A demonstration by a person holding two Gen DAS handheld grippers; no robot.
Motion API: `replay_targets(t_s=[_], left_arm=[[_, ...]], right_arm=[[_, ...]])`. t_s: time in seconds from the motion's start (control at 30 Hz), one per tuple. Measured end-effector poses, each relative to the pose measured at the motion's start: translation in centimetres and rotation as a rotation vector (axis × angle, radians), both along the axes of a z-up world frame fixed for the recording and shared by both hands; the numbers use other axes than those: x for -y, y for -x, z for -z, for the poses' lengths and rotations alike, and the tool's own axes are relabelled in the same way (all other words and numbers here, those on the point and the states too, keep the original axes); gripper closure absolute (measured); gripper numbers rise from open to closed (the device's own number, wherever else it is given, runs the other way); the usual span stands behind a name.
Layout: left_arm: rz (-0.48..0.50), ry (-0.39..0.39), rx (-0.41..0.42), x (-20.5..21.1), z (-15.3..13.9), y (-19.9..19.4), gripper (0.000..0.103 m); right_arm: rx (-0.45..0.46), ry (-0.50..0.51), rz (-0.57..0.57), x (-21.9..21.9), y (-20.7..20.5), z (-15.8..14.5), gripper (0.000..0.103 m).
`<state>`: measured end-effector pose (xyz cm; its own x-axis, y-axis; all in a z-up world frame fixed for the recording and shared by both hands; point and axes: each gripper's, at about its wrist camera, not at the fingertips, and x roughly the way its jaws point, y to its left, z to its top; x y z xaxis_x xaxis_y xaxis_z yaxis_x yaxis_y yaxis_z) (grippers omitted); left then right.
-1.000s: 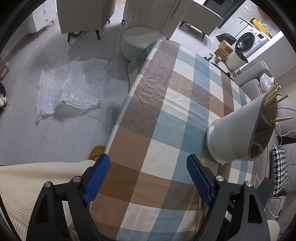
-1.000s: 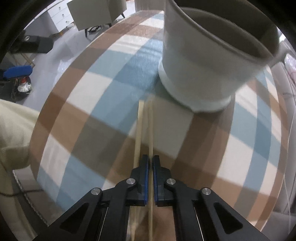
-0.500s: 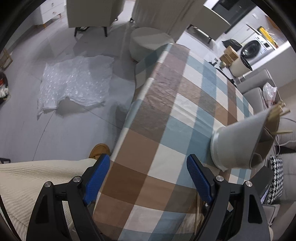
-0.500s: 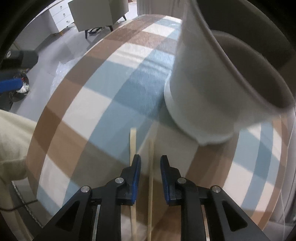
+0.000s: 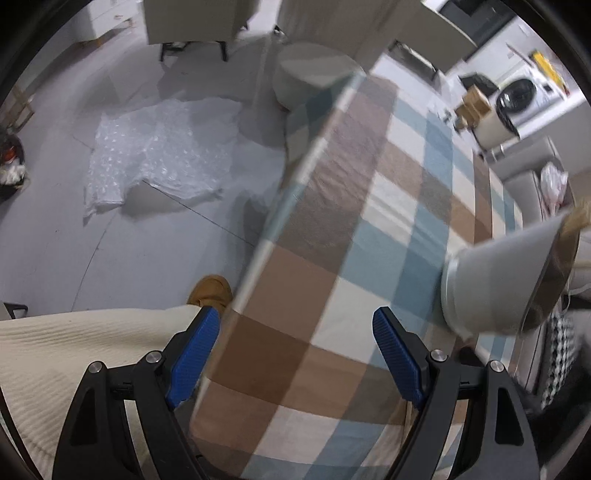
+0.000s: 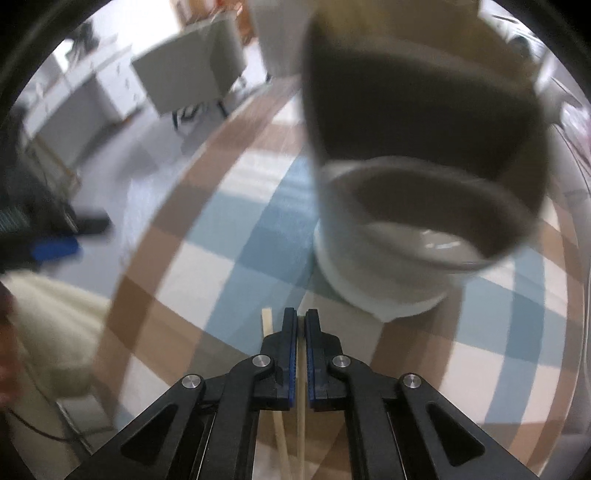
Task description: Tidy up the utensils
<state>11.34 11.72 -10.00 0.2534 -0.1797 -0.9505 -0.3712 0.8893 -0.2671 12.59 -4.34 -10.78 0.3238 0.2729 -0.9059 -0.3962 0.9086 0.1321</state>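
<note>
My right gripper is shut on one wooden chopstick, which runs back between the blue pads. A second chopstick lies on the checked tablecloth just left of the fingers. A grey utensil holder stands close ahead and to the right, its dark opening facing me. In the left wrist view the same holder is at the right, with chopstick tips sticking out of it. My left gripper is open and empty above the table's near left edge.
The table's left edge drops to a grey floor with a sheet of bubble wrap. A person's cream sleeve and brown shoe are at lower left. Chairs and a washing machine stand beyond.
My right gripper opened half a second ago and has shut again on one chopstick, further back on it and higher, facing the holder. My left gripper has drifted left.
</note>
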Motion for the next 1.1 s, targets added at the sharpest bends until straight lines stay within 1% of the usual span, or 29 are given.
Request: replay_targets(t_s=[0.1, 0.17, 0.2, 0.3, 0.33, 0.4, 0.5, 0.53, 0.57, 0.63, 0.73, 0.77, 0.83, 0.93, 1.0, 1.03, 1.07, 1.1], left_arm=[[0.071, 0.001, -0.006, 2.5, 0.3, 0.0, 0.021], [0.121, 0.005, -0.002, 4.2, 0.3, -0.1, 0.021], [0.145, -0.006, -0.001, 4.9, 0.2, 0.0, 0.021], [0.198, -0.021, -0.011, 6.9, 0.6, 0.0, 0.022], [0.207, -0.016, -0.017, 7.4, 0.8, -0.1, 0.024], [0.22, -0.006, -0.041, 8.2, 1.5, -0.2, 0.034], [0.236, -0.011, -0.07, 9.3, 2.3, -0.4, 0.037], [0.239, -0.015, -0.073, 9.7, 2.4, -0.5, 0.038], [0.243, -0.018, -0.07, 9.8, 2.4, -0.6, 0.038], [0.254, -0.057, -0.071, 10.5, 2.7, -0.8, 0.038], [0.26, -0.081, -0.087, 11.1, 3.4, -1.0, 0.038], [0.261, -0.087, -0.092, 11.2, 3.6, -1.1, 0.042], [0.272, -0.121, -0.085, 11.8, 3.7, -1.2, 0.045], [0.292, -0.176, -0.063, 12.4, 3.5, -1.2, 0.055], [0.308, -0.223, -0.05, 12.9, 3.5, -1.1, 0.067], [0.319, -0.228, -0.033, 13.2, 3.4, -1.0, 0.072], [0.329, -0.228, -0.024, 13.5, 3.2, -0.9, 0.081], [0.346, -0.242, -0.015, 13.9, 3.1, -0.8, 0.086]], right_arm=[[0.037, -0.097, 0.082, 2.8, 0.1, -2.4, 0.1], [0.052, -0.148, 0.136, 4.7, 0.6, -3.2, 0.1], [0.054, -0.184, 0.176, 6.0, 0.9, -3.7, 0.099], [0.049, -0.265, 0.28, 9.7, 2.1, -3.4, 0.099], [0.05, -0.299, 0.335, 11.8, 2.9, -2.8, 0.099], [0.043, -0.375, 0.431, 14.4, 3.6, -2.4, 0.099], [0.045, -0.479, 0.588, 17.9, 4.9, -1.9, 0.099], [0.052, -0.502, 0.624, 20.1, 5.1, -2.7, 0.099], [0.064, -0.513, 0.654, 20.7, 5.2, -2.7, 0.099], [0.097, -0.514, 0.695, 21.8, 5.4, -2.8, 0.099], [0.158, -0.497, 0.709, 22.5, 5.5, -3.6, 0.099], [0.177, -0.492, 0.707, 22.6, 5.6, -3.8, 0.099], [0.193, -0.488, 0.7, 22.7, 5.6, -4.1, 0.099], [0.201, -0.486, 0.692, 22.8, 5.4, -3.9, 0.099], [0.205, -0.485, 0.691, 23.0, 5.4, -4.1, 0.099], [0.207, -0.481, 0.693, 23.1, 5.3, -4.0, 0.099], [0.207, -0.48, 0.695, 23.2, 5.3, -4.0, 0.099], [0.206, -0.481, 0.698, 23.3, 5.3, -3.9, 0.099]])
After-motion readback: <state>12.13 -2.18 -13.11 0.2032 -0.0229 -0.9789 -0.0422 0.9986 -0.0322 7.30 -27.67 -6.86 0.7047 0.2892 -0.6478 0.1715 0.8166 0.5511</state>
